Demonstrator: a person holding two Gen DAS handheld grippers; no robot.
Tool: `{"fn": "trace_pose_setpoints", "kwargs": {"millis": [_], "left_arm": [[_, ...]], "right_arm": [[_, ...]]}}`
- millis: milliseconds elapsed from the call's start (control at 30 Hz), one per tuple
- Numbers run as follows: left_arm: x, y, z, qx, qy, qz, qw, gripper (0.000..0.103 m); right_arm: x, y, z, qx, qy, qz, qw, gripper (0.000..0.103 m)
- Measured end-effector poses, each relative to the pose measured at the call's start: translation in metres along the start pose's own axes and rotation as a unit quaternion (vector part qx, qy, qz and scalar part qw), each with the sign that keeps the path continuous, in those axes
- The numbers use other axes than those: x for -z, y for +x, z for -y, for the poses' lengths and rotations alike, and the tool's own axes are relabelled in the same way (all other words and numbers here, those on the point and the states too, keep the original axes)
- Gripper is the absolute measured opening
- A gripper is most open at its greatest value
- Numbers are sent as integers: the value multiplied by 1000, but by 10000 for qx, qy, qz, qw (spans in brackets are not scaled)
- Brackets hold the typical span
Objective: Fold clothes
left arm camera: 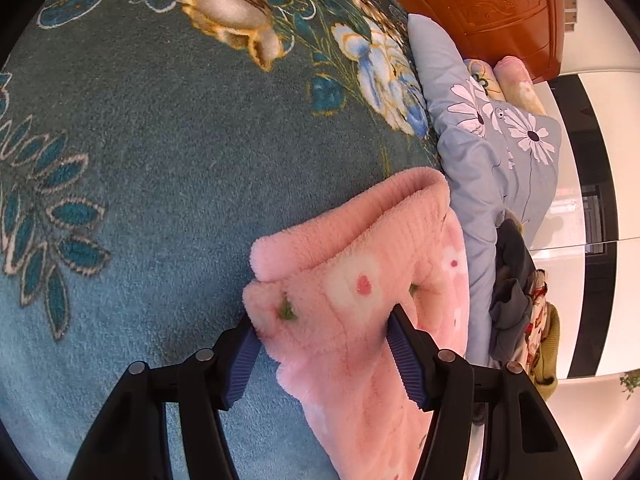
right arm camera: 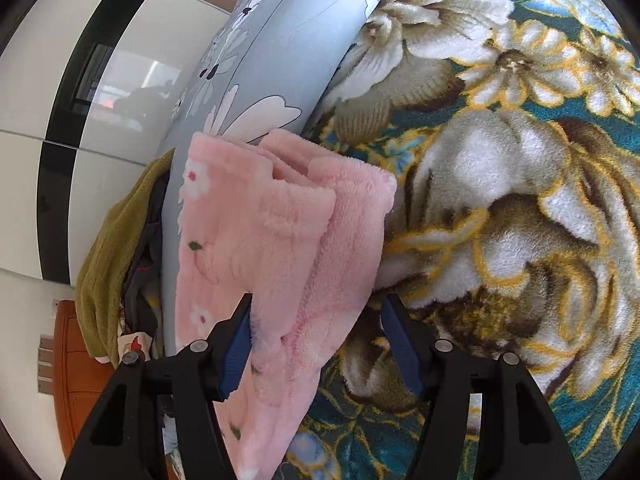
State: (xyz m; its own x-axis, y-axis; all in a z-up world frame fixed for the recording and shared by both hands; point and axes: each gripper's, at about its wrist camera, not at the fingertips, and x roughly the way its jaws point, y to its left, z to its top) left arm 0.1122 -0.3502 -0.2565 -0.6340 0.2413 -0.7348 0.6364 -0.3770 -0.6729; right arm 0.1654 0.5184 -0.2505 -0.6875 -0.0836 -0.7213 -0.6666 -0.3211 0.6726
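A pink fleece garment [left arm camera: 360, 280] with white flowers lies folded on the teal floral blanket [left arm camera: 140, 160]. It also shows in the right wrist view [right arm camera: 264, 240]. My left gripper [left arm camera: 324, 320] is open, its blue pads on either side of the garment's folded edge. My right gripper [right arm camera: 316, 320] is open too, with the garment's other end lying between its fingers. Whether either gripper's pads touch the fleece is unclear.
A blue-grey quilt with white daisies [left arm camera: 488, 152] [right arm camera: 272, 40] lies beside the garment. Past it is a heap of dark and olive clothes [left arm camera: 520, 300] [right arm camera: 116, 264]. A wooden headboard [left arm camera: 500, 4] and a white wardrobe [right arm camera: 60, 80] border the bed.
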Motion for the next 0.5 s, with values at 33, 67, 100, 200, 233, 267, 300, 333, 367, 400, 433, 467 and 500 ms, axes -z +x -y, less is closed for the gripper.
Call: {"fn": "trace_pose_setpoints", "kwargs": {"millis": [33,67,100,200,233,267,300,333,367,400,433,467,500], "left_arm": [[0,1,1,-37,13,28,10000,64],[-1,2,2,-92,-3,58,9999,63],[-1,2,3,-147,-19,88,9999,62],[-3,3,3,-290,-119,144,9994,44],[-4,3,3,-327,-176,146,9992,37],[-5,3,2,-352,-224,148,9990,29],[-6,2,2,-336,-243,152,9990,26],[-6,-1,4,-304,-255,168,9991,24],[-7,-3,6,-275,-253,187,9991,22],[-8,-6,11,-254,-203,212,9992,22],[-10,-10,17,-220,-122,229,9994,21],[-13,-14,26,-171,-3,244,9996,21],[-16,-20,36,-112,165,262,9995,20]], "right_arm": [[-2,2,2,-19,113,82,9999,64],[-3,3,4,-86,260,157,9995,64],[-4,4,4,-113,358,181,9991,64],[-6,7,-1,-110,550,152,9983,58],[-7,8,-3,-109,615,142,9979,40],[-8,9,-4,-109,679,132,9975,34],[-8,9,-6,-108,743,122,9971,25],[-9,8,-11,-88,694,116,9975,16],[-10,5,-19,-55,568,112,9983,16],[-11,1,-26,-22,442,109,9990,14],[-12,-3,-36,-41,275,96,9996,13],[-13,-8,-48,-95,79,76,9999,13],[-13,-13,-59,-149,-117,57,9998,12]]}}
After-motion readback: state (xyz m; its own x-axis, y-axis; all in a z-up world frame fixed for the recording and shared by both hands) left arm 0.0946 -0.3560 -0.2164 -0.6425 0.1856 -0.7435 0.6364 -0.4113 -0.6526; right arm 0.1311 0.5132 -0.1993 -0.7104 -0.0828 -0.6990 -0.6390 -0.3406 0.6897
